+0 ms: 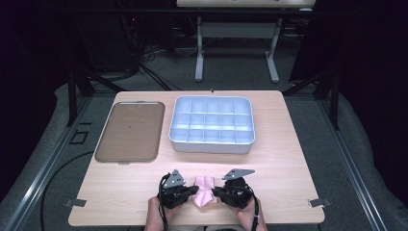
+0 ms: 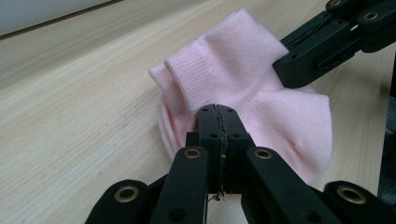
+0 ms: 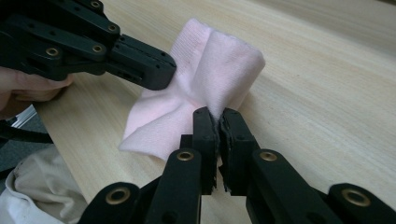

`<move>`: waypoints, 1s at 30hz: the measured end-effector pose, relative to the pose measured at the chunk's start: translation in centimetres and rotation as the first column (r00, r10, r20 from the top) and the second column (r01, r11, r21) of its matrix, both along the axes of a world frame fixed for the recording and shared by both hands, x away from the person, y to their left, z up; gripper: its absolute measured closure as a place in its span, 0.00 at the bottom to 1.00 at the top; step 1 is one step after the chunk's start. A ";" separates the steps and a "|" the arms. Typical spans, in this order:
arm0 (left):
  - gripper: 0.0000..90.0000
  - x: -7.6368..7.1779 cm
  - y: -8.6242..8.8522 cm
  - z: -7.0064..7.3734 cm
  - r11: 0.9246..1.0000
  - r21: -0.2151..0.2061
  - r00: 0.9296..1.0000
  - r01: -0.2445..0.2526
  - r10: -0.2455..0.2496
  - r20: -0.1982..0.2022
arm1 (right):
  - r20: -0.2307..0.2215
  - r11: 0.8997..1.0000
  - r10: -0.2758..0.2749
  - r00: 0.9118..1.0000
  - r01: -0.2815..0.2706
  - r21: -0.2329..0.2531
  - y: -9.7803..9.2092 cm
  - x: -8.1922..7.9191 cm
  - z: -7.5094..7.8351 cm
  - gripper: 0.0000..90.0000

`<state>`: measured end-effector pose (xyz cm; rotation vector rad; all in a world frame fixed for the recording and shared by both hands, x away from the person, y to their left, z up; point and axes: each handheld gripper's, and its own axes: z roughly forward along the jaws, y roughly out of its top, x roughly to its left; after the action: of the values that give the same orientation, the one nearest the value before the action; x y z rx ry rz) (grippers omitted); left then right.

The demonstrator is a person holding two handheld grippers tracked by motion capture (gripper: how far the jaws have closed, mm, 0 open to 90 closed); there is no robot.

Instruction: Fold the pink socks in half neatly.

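Note:
A pink sock (image 1: 203, 190) lies bunched on the wooden table (image 1: 288, 159) near its front edge. My left gripper (image 1: 196, 190) pinches the sock's left side, and my right gripper (image 1: 214, 191) pinches its right side. In the left gripper view the jaws are shut on the pink sock (image 2: 243, 88) at the left gripper (image 2: 218, 110), with the other gripper's jaws (image 2: 303, 58) biting in from the upper right. In the right gripper view the right gripper (image 3: 218, 116) is shut on a fold of the sock (image 3: 219, 65), which bulges upward between the two grips.
A white tray with several compartments (image 1: 212, 124) stands at the back middle of the table. A flat brown tray (image 1: 129, 131) lies to its left. The person's hands (image 1: 156, 216) hold the grippers at the front edge. A white desk frame (image 1: 235, 43) stands beyond the table.

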<state>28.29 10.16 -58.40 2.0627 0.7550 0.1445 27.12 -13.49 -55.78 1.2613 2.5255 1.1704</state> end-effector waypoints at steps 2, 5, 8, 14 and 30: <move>0.99 0.1 -0.3 0.0 1.000 0.001 1.000 0.006 -0.006 0.001 | 0.009 1.000 -0.005 1.000 0.005 0.013 -0.2 -0.1 0.2 0.95; 0.99 0.2 -0.7 0.0 1.000 0.001 1.000 0.008 -0.008 0.001 | 0.011 1.000 -0.002 1.000 0.002 0.016 -0.5 -0.2 0.6 0.95; 0.99 0.3 -1.0 0.0 1.000 0.006 1.000 0.017 -0.017 0.002 | 0.017 1.000 -0.002 1.000 0.001 0.010 -0.6 -0.3 0.8 0.96; 0.99 0.6 -1.7 -0.1 1.000 -0.006 1.000 0.021 -0.022 -0.010 | 0.032 1.000 0.008 0.999 -0.009 0.021 -0.3 -0.4 1.5 0.95; 0.98 0.3 -0.9 0.8 0.999 -0.035 1.000 -0.001 0.002 0.027 | 0.034 1.000 0.001 0.999 -0.001 -0.003 -0.1 0.0 1.7 0.95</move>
<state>28.61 9.22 -57.62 2.0229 0.7379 0.1581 27.08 -13.59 -54.03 1.2283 2.5035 1.1775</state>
